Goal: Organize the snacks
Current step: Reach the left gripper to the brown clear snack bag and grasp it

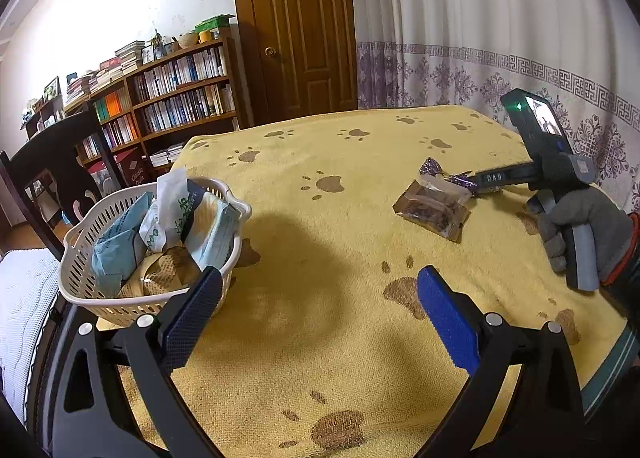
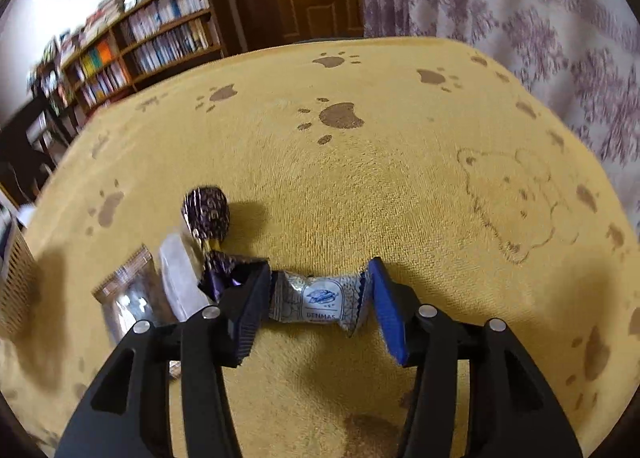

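A silver twist-wrapped candy (image 2: 320, 300) lies low over the yellow paw-print cloth (image 2: 360, 186). My right gripper (image 2: 318, 310) is shut on it, one pad against each twisted end. Just left of it are a purple foil candy (image 2: 206, 214), a whitish packet (image 2: 180, 278) and a clear packet of brown snack (image 2: 128, 294). The left wrist view shows that clear packet (image 1: 432, 210), the purple candy (image 1: 430, 168) and the right gripper (image 1: 480, 182) in a gloved hand (image 1: 580, 226). My left gripper (image 1: 320, 314) hangs open and empty beside a white slotted basket (image 1: 100, 298) holding several snack packets.
The basket stands at the table's left edge, with a dark chair (image 1: 52, 162) and a bookshelf (image 1: 172, 98) beyond it. A wooden door (image 1: 304, 26) and a patterned curtain (image 1: 480, 58) stand behind the table. Bare cloth lies between the basket and the loose snacks.
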Tool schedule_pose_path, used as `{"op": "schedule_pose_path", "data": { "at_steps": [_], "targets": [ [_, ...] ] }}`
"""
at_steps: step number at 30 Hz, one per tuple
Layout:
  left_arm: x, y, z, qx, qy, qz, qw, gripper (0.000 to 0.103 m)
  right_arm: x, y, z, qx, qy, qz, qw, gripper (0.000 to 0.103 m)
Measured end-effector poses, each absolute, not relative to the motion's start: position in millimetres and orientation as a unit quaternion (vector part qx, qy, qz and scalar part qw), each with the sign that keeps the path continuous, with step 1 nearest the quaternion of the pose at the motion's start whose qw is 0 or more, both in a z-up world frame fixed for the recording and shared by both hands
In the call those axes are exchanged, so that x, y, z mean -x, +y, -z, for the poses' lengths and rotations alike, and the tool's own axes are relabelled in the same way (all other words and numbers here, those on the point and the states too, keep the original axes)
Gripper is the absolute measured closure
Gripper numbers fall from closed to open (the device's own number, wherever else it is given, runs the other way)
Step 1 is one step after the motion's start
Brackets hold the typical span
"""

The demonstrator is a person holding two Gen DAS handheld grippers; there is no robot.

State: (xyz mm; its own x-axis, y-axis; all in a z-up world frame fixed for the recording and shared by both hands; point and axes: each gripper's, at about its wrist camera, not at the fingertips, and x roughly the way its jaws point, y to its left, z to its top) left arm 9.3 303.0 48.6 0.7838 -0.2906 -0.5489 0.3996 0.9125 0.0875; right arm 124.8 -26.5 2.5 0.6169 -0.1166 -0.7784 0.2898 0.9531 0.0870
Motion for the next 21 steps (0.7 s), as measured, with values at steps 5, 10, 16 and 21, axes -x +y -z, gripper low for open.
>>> {"op": "schedule_pose_path", "data": {
  "at_steps": [5,10,16,21],
  "targets": [
    [-10.9,296.4,-48.7,-0.101,0.278,0.187,0.937,0.004,-106.6,-27.1,-2.4,-0.076,0.414,0.119,0.900,0.060],
    [-23.4,277.8,-47.6,-0.098,0.298,0.200,0.928,0.004,-87.9,-48.5,-3.5,-0.100,0.407,0.127,0.899,0.061],
    [-49.9,242.6,-46.7,-0.088,0.320,0.216,0.918,0.004,-68.8,-76.8,-1.0,-0.141,0.394,0.118,0.901,0.060],
    [-79.7,204.7,-34.4,-0.080,0.357,0.206,0.907,0.004,-68.4,-78.8,0.6,-0.154,0.387,0.104,0.903,0.060]
  ]
}}
